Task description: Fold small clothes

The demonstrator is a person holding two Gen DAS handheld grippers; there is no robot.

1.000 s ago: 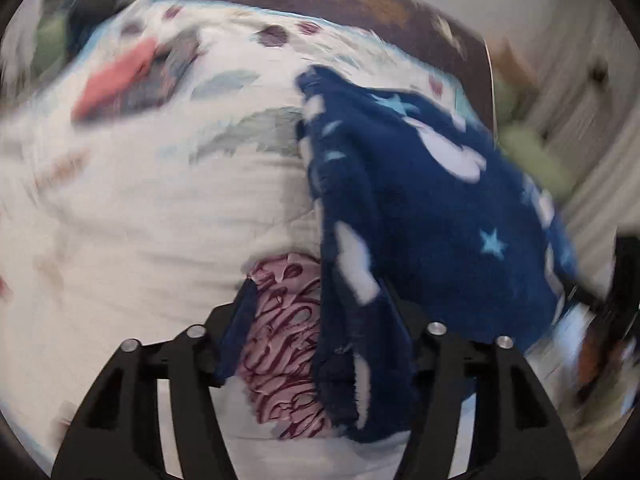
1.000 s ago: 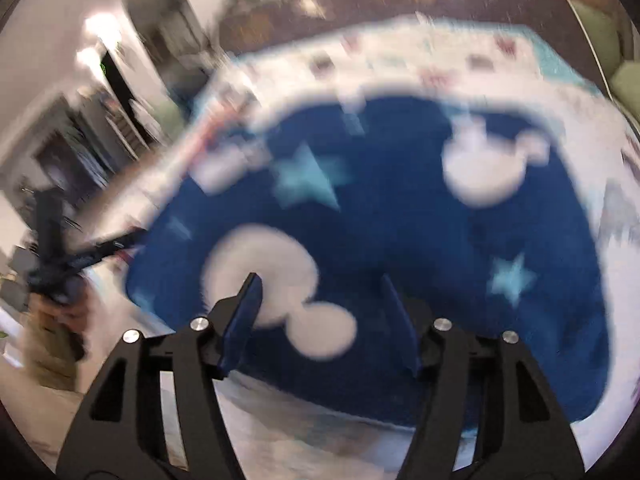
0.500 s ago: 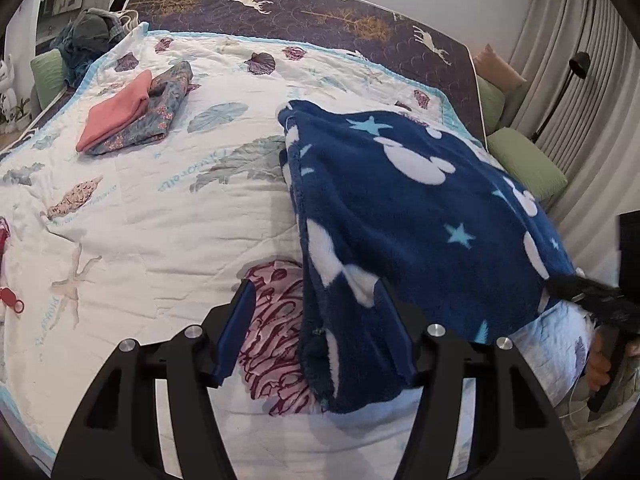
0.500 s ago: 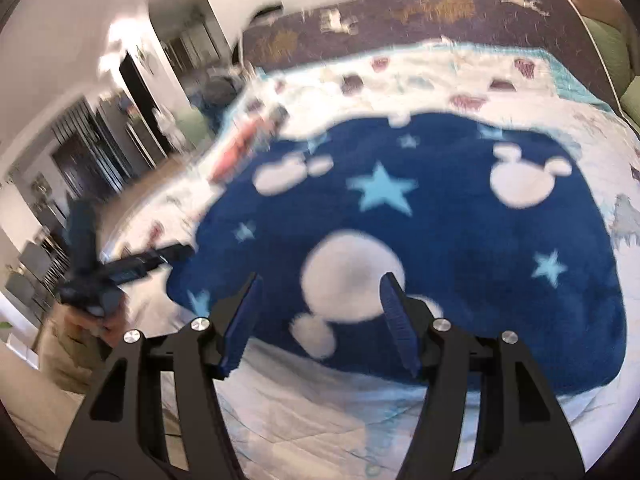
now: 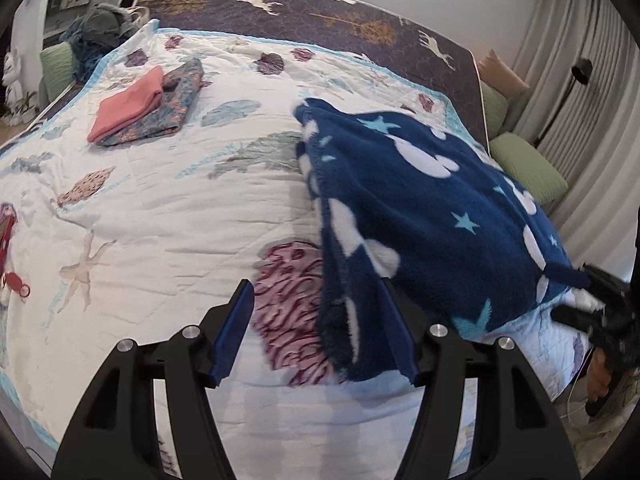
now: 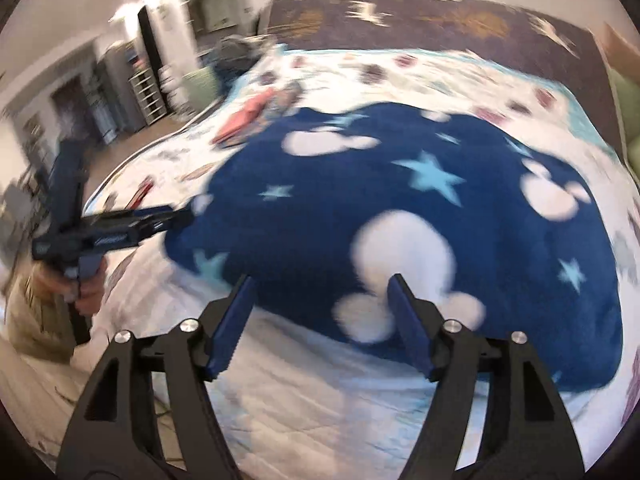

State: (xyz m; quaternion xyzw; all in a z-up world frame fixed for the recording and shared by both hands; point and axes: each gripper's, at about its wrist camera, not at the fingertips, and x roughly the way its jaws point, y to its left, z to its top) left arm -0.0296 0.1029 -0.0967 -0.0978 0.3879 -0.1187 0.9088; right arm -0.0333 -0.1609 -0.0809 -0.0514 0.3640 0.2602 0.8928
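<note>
The right wrist view was blurred, so the room behind the bed, with a doorway and shelves, was hard to make out; the black rim of each lens cut off the corners; the far side of the bed was partly hidden by the blue blanket (image 5: 432, 216). This blanket, with white shapes and pale stars, lay folded on the white quilt (image 5: 160, 208), toward its right side in the left wrist view. The left gripper (image 5: 316, 332) was opening, a corner of the blanket lying loose between its jaws, against the right jaw only; the right gripper (image 6: 320, 324) was opening too, with only the blanket's edge and quilt seen beyond its gap. A pink cloth (image 5: 128, 104) lay on a patterned cloth (image 5: 172, 108) far on the quilt; green cushions (image 5: 528, 168) and grey curtains (image 5: 588, 92) stood at the right.
</note>
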